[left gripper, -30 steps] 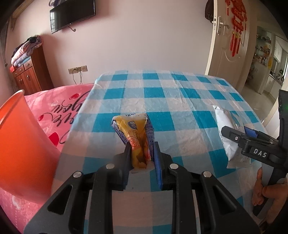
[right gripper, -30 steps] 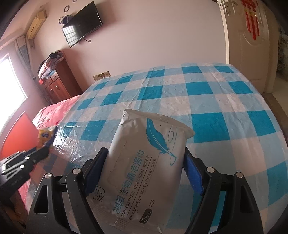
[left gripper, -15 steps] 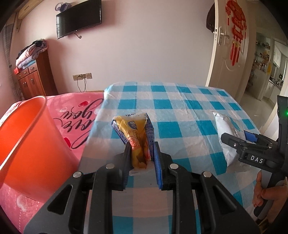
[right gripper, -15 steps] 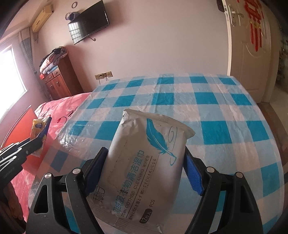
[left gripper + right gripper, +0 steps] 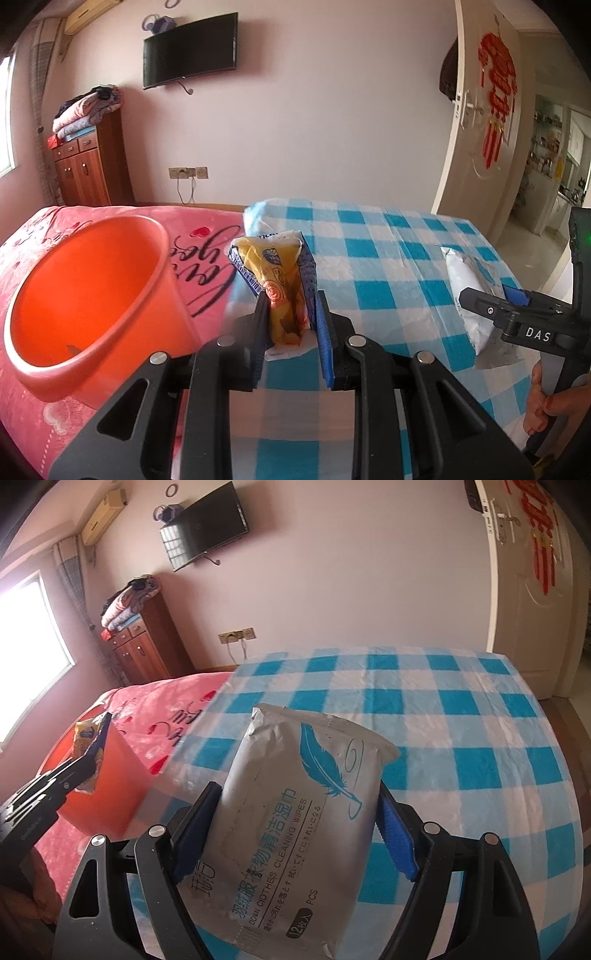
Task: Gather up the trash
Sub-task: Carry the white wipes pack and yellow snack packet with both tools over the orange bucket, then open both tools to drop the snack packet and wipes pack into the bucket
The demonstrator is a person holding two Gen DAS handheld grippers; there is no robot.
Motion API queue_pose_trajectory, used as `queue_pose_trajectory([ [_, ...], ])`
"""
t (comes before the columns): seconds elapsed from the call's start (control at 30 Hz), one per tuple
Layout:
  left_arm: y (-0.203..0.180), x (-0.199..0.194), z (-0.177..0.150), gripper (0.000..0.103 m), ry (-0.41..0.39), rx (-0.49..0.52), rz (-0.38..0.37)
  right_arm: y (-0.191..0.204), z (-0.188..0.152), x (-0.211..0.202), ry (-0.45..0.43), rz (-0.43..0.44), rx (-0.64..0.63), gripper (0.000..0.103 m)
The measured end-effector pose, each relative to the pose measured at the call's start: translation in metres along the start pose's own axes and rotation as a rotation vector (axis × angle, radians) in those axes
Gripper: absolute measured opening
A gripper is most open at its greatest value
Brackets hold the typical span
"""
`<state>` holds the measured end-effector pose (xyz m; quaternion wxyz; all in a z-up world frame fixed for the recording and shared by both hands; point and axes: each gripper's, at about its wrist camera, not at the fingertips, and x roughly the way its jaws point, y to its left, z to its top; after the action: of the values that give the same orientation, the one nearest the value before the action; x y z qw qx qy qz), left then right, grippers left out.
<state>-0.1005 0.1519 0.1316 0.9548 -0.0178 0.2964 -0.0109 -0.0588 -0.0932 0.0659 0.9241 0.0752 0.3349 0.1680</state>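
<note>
My left gripper (image 5: 290, 314) is shut on a yellow snack wrapper (image 5: 275, 280) and holds it upright in the air, just right of an orange bucket (image 5: 85, 306) that stands on the pink bedspread. My right gripper (image 5: 295, 805) is shut on a grey wet-wipes pack (image 5: 295, 812) with a blue feather print, held above the blue checked cloth (image 5: 461, 720). The right gripper and wipes pack (image 5: 469, 291) show at the right of the left wrist view. The left gripper with the wrapper (image 5: 88, 746) shows at the left of the right wrist view, over the bucket (image 5: 103, 786).
The pink bedspread (image 5: 207, 251) lies left of the checked cloth (image 5: 388, 266). A wooden dresser (image 5: 88, 166) with folded blankets stands at the back wall under a wall TV (image 5: 190, 50). An open door (image 5: 480, 122) is at the right.
Both grippers have moved left with their loads. The orange bucket has come further into the left wrist view and its open mouth now shows. Both grips are unchanged.
</note>
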Motion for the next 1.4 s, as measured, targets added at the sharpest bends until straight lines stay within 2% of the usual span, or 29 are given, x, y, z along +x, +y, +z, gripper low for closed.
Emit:
queue_pose_trajectory([
  [0.63,0.097,-0.041,0.007,0.026,-0.079,-0.145,0.123,0.124,0.042,0.002,0.030,0.248,-0.123,0.080],
  [1.13,0.155,-0.042,0.004,0.026,-0.075,-0.227,0.212,0.226,0.071,0.022,0.023,0.364,-0.278,0.080],
  [1.4,0.164,-0.035,-0.001,0.026,-0.055,-0.249,0.229,0.258,0.076,0.038,0.039,0.392,-0.317,0.080],
])
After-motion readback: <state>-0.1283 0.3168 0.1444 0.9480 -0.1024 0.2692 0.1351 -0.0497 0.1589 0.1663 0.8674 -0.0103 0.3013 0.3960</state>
